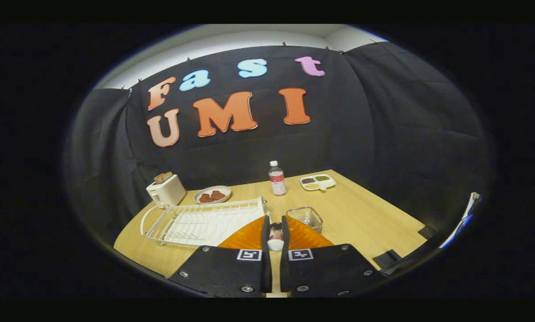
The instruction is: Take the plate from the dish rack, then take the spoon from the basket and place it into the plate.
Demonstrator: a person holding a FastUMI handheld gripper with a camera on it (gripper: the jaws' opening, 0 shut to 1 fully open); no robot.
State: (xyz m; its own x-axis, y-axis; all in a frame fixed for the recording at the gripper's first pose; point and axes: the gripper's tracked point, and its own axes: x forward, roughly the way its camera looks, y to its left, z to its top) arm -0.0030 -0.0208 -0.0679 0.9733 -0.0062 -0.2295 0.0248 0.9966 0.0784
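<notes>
An orange plate (246, 238) lies flat on the wooden table, just under and ahead of my fingers. My gripper (275, 219) is shut on a small spoon (275, 235), white with a dark reddish pattern, held between both fingers above the plate. Left of the plate stands the white wire dish rack (204, 222) with nothing in its slots. The small wire basket (305, 217) sits just beyond the right fingertip, and I see nothing in it.
Farther back on the table (365, 210) are a white toaster (166, 189), a small plate with reddish pieces (212, 194), a water bottle (277, 178) and a divided dish of foods (318, 182). The table's right edge meets dark fittings (390, 258).
</notes>
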